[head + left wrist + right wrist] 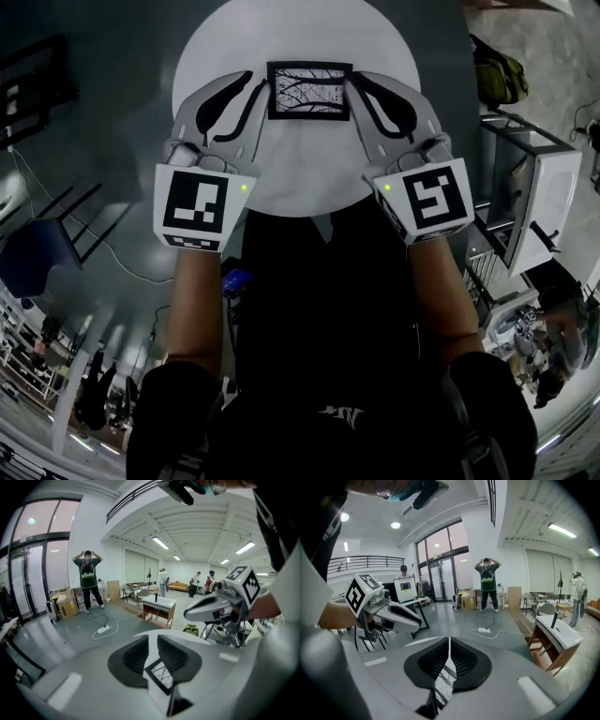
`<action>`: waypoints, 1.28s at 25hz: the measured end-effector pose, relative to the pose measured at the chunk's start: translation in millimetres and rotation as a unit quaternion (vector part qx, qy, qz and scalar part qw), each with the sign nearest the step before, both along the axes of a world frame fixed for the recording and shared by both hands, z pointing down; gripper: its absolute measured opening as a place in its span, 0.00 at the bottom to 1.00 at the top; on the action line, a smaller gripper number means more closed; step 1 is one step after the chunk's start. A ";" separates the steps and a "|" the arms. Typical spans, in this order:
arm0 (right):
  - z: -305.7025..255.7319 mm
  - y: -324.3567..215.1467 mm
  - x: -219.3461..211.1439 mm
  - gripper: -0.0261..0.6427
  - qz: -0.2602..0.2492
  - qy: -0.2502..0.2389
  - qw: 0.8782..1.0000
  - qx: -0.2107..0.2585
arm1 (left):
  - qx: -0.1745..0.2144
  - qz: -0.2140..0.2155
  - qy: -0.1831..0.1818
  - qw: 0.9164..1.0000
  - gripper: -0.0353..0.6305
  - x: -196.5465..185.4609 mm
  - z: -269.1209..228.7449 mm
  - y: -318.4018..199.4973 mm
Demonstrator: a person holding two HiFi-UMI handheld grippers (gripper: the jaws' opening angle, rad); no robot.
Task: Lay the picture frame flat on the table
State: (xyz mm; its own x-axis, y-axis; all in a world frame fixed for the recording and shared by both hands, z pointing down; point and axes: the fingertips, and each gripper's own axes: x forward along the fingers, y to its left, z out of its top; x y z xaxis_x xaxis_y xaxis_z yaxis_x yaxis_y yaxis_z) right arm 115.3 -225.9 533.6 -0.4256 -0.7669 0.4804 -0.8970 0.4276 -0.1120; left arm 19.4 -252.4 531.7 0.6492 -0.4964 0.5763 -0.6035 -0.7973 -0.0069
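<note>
left gripper and right gripper each pinch a side edge of the black rectangular picture frame, seemingly light, stiff, fragile.

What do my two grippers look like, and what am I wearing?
The left gripper and right gripper match: light grey curved jaws, black ribbed pads, a white cube with black square markers and a green light on each. Your top is black.

Picture frame between left gripper and right gripper — over table
</note>
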 end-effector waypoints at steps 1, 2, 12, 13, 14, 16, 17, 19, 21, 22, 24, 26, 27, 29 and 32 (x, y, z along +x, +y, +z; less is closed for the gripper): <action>-21.0 -1.0 -1.9 0.05 -0.007 0.003 1.000 0.017 | 0.008 0.002 0.008 1.000 0.14 0.9 -19.4 1.3; -42.6 -1.4 -3.6 0.04 -0.016 0.005 0.999 0.034 | 0.013 0.003 0.018 1.000 0.13 2.1 -38.9 3.4; -256.1 -8.1 -7.7 0.04 -0.046 -0.030 0.985 0.166 | 0.134 0.013 0.067 0.989 0.06 -4.9 -247.3 -2.5; -272.8 -4.1 -4.0 0.04 -0.052 -0.036 0.983 0.175 | 0.141 0.016 0.073 0.987 0.06 -1.2 -266.0 1.5; -288.4 0.0 -0.7 0.04 -0.060 -0.044 0.981 0.182 | 0.146 0.020 0.080 0.986 0.06 2.0 -283.4 5.7; -316.4 8.0 5.2 0.04 -0.075 -0.060 0.976 0.195 | 0.150 0.027 0.093 0.984 0.06 5.5 -313.3 15.4; -329.1 12.1 8.2 0.04 -0.082 -0.069 0.974 0.202 | 0.153 0.029 0.099 0.983 0.06 5.4 -326.1 21.5; -352.6 21.6 15.6 0.04 -0.096 -0.087 0.967 0.220 | 0.159 0.031 0.111 0.980 0.06 2.2 -348.7 37.2; -372.8 34.1 26.2 0.04 -0.110 -0.105 0.959 0.238 | 0.162 0.031 0.128 0.978 0.06 -2.1 -367.0 57.0; -380.9 41.1 33.1 0.04 -0.117 -0.117 0.955 0.245 | 0.160 0.028 0.134 0.977 0.06 -3.5 -372.9 67.6; -392.5 54.7 48.0 0.04 -0.135 -0.147 0.946 0.254 | 0.146 0.019 0.139 0.979 0.06 -4.3 -376.5 87.7; -398.2 67.6 53.8 0.04 -0.161 -0.182 0.935 0.257 | 0.129 0.010 0.134 0.982 0.06 -7.9 -374.6 104.7; -398.6 73.8 51.2 0.04 -0.175 -0.195 0.930 0.258 | 0.123 0.007 0.133 0.983 0.06 -12.8 -373.7 112.3; -393.2 84.2 39.7 0.04 -0.197 -0.209 0.924 0.252 | 0.121 0.000 0.141 0.983 0.06 -26.4 -372.4 125.7; -378.0 94.6 26.7 0.04 -0.207 -0.227 0.923 0.232 | 0.123 -0.016 0.158 0.980 0.06 -43.1 -369.1 141.3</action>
State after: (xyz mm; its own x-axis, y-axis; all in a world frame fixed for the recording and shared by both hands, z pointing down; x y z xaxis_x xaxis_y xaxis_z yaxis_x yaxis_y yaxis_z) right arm 142.0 -131.3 155.6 -0.8048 -0.5723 -0.1574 -0.5522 0.8192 -0.1550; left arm -23.7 -111.1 162.7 0.7573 -0.6184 0.2102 -0.6316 -0.7753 -0.0054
